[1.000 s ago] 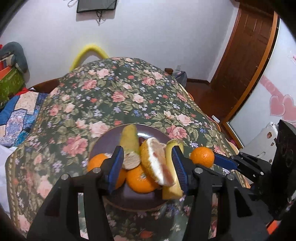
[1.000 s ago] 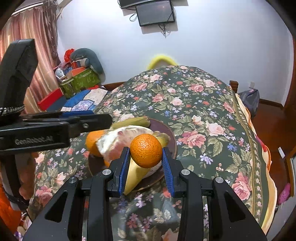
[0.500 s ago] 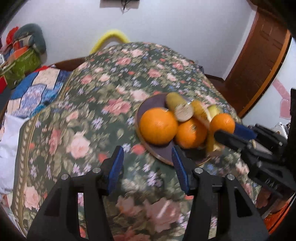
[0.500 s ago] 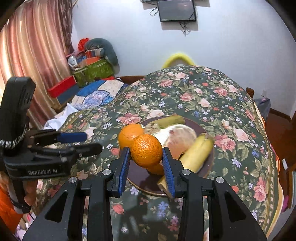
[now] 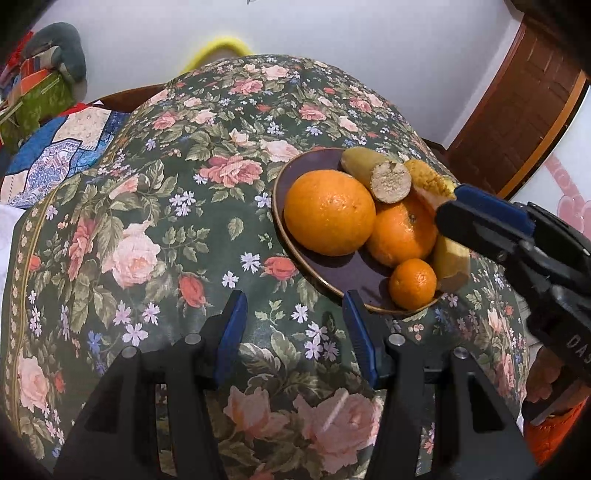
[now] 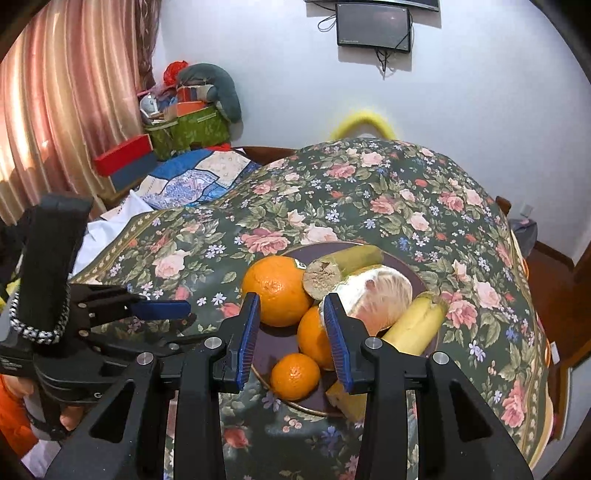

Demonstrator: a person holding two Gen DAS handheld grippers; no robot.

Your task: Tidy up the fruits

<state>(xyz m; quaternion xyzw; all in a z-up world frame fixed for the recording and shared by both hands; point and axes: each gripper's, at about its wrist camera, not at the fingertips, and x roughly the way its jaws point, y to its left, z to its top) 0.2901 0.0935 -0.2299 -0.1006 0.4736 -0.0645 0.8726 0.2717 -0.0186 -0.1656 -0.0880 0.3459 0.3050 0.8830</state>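
Note:
A dark purple plate (image 5: pixel 314 166) (image 6: pixel 417 273) on the floral tablecloth holds a large orange (image 5: pixel 328 213) (image 6: pixel 277 290), a second orange (image 5: pixel 402 234) (image 6: pixel 312 338), a small mandarin (image 5: pixel 413 283) (image 6: pixel 294 376), a banana (image 6: pixel 415 326), a cut green fruit (image 5: pixel 389 181) (image 6: pixel 323 275) and a peeled pale fruit (image 6: pixel 380 295). My left gripper (image 5: pixel 293 332) is open and empty above the cloth, left of the plate. My right gripper (image 6: pixel 291 325) is open and empty just above the mandarin; it also shows in the left wrist view (image 5: pixel 480 218).
The floral tablecloth (image 5: pixel 184 221) covers a rounded table. A patchwork quilt (image 6: pixel 192 177) and a green bag with clutter (image 6: pixel 188 129) lie to the left. A wooden door (image 5: pixel 517 110) is at the right. A screen (image 6: pixel 373 26) hangs on the wall.
My right gripper has opened and let go of the small mandarin, which now lies at the plate's front edge. My left gripper has drawn back left, off the plate.

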